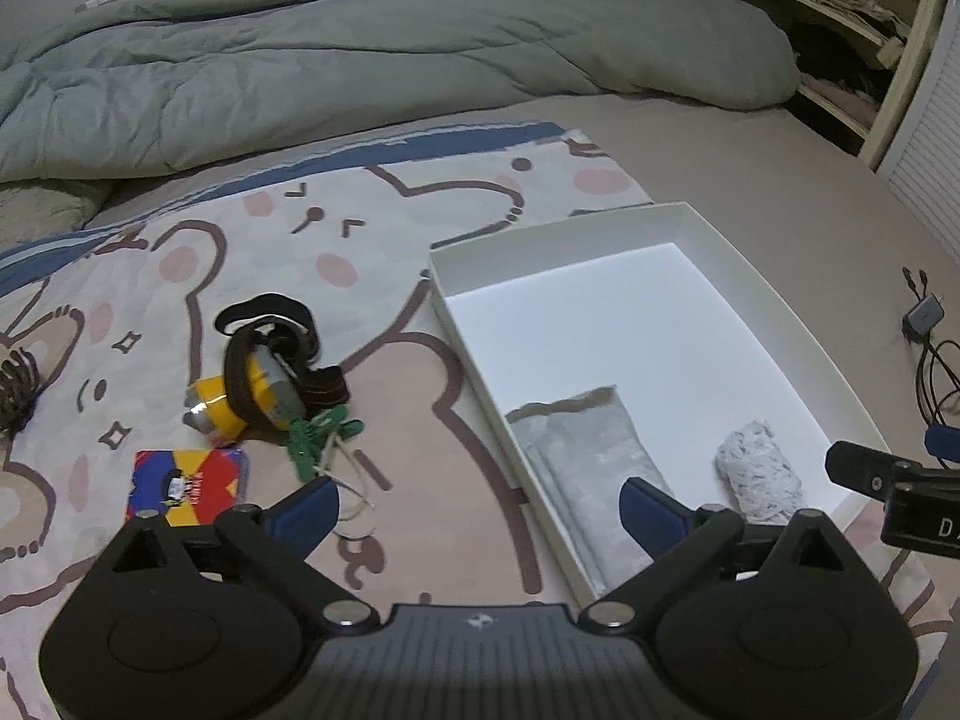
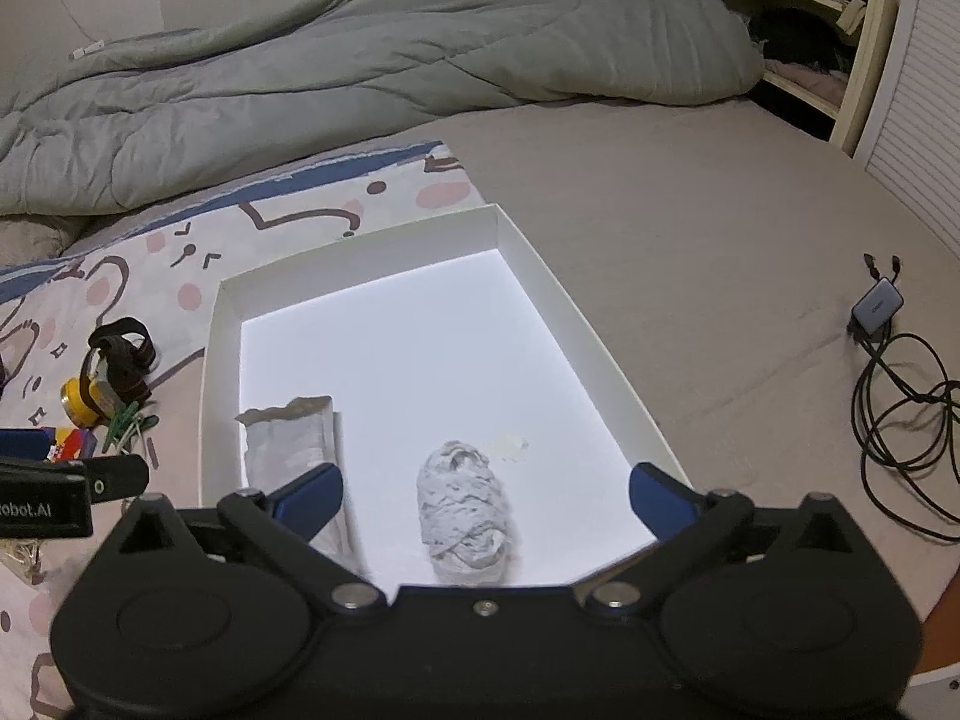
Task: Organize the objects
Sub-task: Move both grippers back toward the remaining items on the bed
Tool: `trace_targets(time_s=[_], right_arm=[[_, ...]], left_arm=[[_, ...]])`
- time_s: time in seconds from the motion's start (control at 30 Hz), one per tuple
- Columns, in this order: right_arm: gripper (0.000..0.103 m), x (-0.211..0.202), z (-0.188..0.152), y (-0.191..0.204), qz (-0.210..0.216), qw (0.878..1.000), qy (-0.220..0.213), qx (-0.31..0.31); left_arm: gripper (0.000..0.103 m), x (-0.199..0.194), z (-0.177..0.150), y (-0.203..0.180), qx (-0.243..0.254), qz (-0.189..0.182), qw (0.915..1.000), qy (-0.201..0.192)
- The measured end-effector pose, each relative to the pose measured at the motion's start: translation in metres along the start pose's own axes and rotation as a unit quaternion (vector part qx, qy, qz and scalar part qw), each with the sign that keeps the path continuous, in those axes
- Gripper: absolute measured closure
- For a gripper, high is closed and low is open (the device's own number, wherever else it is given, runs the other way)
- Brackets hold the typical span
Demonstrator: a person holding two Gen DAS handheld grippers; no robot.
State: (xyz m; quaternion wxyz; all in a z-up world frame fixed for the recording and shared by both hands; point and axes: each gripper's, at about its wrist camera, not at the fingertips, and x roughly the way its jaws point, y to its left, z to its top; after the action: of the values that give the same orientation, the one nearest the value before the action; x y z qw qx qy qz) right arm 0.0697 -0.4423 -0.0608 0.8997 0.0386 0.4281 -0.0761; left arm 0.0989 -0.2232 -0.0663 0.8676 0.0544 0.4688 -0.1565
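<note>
White box [image 2: 576, 324]: holds grey roll [image 2: 465, 510] and folded pouch [image 2: 294, 438]. Right gripper [image 2: 486, 501]: jaws wide, empty, above the roll. Left gripper [image 1: 474, 507]: wide, empty, straddling box's left wall; yellow headlamp [image 1: 252, 396] ahead-left on blanket.

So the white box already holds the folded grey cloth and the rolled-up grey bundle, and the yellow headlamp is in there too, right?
Not quite. The white box does hold the folded grey cloth and the rolled-up grey bundle, but the yellow headlamp is not in it. The left wrist view shows it lying on the patterned blanket beside the box, with its dark strap tangled around it.
</note>
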Motion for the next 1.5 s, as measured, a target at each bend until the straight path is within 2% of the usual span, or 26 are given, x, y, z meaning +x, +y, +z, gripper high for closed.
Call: trace_targets(time_s=[0.3,0.97,1.5], right_arm=[[0.0,-0.009,0.005,0.024,0.017,1.0,-0.014,-0.019],[0.0,-0.023,0.014,0.12,0.083,0.994,-0.038,-0.067],[0.0,-0.028,0.016,0.184,0.128,0.988,-0.051,-0.076]], left_arm=[[0.003,-0.017,-0.004,0.031,-0.01,0.022,0.9996,-0.015],[0.003,-0.066,-0.023,0.135,-0.066,0.081,0.9933,-0.049],[0.003,-0.084,-0.039,0.184,-0.08,0.117,0.9881,-0.06]])
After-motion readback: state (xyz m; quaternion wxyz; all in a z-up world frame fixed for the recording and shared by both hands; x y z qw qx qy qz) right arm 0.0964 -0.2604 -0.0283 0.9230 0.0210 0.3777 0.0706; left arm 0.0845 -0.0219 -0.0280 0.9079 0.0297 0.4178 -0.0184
